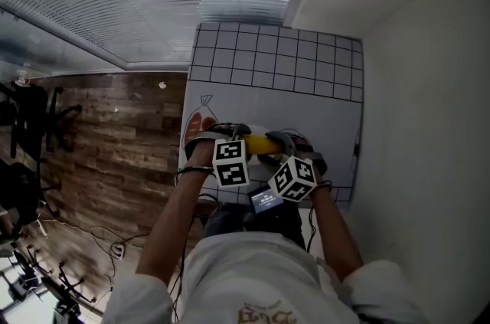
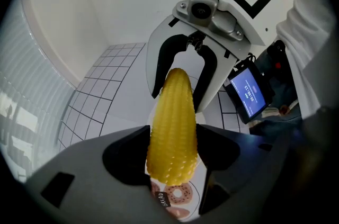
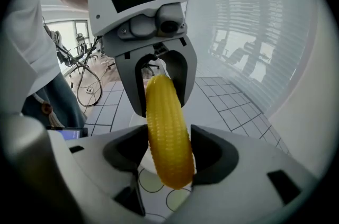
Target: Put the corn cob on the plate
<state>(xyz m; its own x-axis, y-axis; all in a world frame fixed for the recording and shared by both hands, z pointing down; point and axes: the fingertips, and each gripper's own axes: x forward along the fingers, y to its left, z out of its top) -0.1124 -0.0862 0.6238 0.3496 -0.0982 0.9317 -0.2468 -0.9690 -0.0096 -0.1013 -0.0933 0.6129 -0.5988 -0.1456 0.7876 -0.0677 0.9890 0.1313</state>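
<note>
Corn cob, yellow and tapered, hangs in the air lying sideways between my two grippers, above the table and close in front of my body. My left gripper is clamped on the thick end, one jaw pressed against each side. My right gripper is clamped on the other end in the same way. Each gripper view shows the other gripper's jaws closed around the far end of the cob.

The cob is lifted and firmly held, but it is not yet on the plate. A pale round rim shows just below the cob in the right gripper view. I judge that to be the plate, though most of it is hidden. What is left, as I judge it, is to lower the cob, set it down and let go.

Both my forearms reach forward and bend inward, so the grippers face each other, tips almost meeting over the cob. Below lies a white mat printed with food pictures on the gridded table.
</note>
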